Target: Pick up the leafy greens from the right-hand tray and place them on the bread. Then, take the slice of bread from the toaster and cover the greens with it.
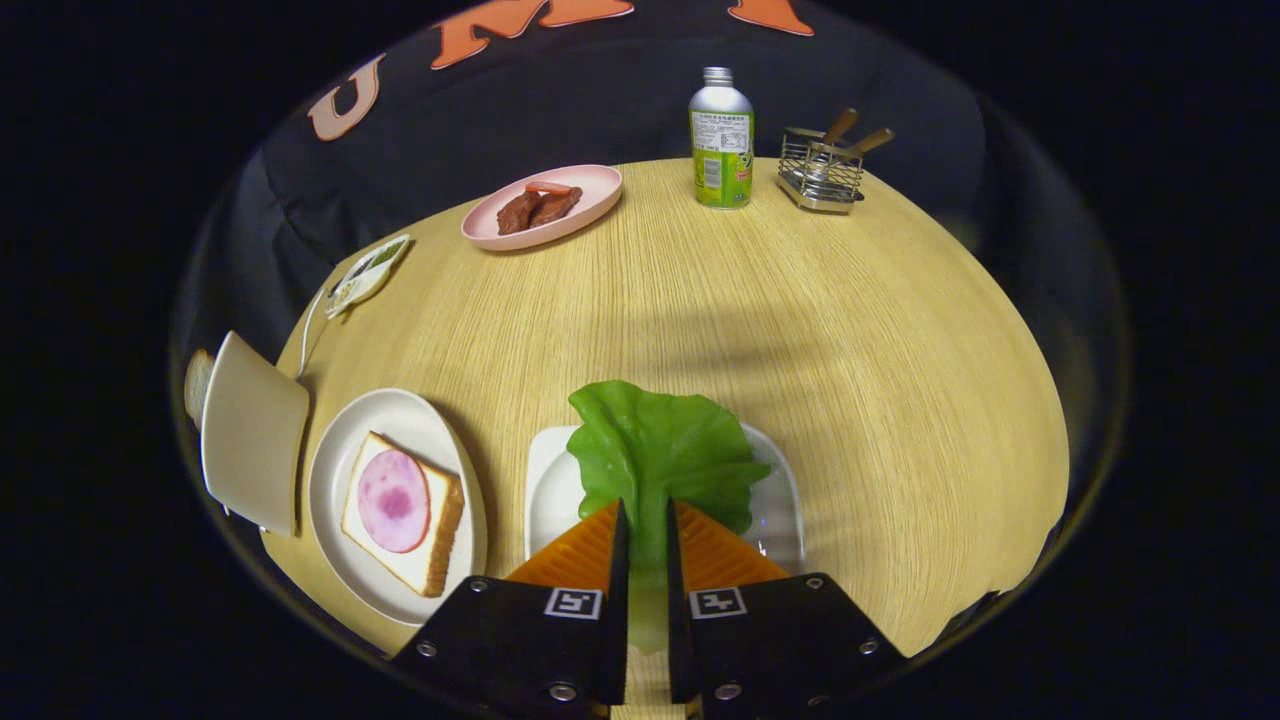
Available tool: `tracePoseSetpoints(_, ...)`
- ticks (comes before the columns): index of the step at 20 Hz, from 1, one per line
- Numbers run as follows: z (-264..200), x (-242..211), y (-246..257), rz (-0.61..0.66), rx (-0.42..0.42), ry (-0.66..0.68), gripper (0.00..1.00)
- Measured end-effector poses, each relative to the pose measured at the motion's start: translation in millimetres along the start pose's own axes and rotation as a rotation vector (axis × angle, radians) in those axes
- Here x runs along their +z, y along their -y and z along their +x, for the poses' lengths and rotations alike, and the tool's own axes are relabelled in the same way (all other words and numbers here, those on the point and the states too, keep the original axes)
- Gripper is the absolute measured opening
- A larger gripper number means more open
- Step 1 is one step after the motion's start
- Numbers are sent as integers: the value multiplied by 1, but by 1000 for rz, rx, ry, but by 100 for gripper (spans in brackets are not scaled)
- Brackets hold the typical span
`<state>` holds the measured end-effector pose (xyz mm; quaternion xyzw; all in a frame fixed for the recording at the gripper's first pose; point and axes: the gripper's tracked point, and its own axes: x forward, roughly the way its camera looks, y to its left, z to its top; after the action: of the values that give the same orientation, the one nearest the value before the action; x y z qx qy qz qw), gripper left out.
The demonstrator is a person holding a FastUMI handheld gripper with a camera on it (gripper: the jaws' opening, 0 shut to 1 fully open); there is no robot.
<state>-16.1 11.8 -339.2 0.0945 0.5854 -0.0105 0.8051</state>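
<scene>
A green lettuce leaf (660, 455) lies over the white square tray (548, 490), its stem running back between my fingers. My gripper (645, 530) is shut on the leaf's stem, both fingers pressing it. To the left of the tray stands a white round plate (345, 470) with a slice of bread (440, 540) topped by a pink ham slice (392, 500). Further left is a pale toaster (250, 435) with a slice of bread (197, 385) poking out behind it.
At the far side of the wooden table (850, 350) are a pink plate (595, 195) with brown meat pieces, a green-labelled metal bottle (721, 140) and a wire holder (822, 170) with wooden-handled utensils. A small packet (368, 275) lies near the table's left edge.
</scene>
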Motion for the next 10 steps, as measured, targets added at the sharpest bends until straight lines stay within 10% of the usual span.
tracePoseSetpoints(10,-32,19,-46,32,189,91,15)
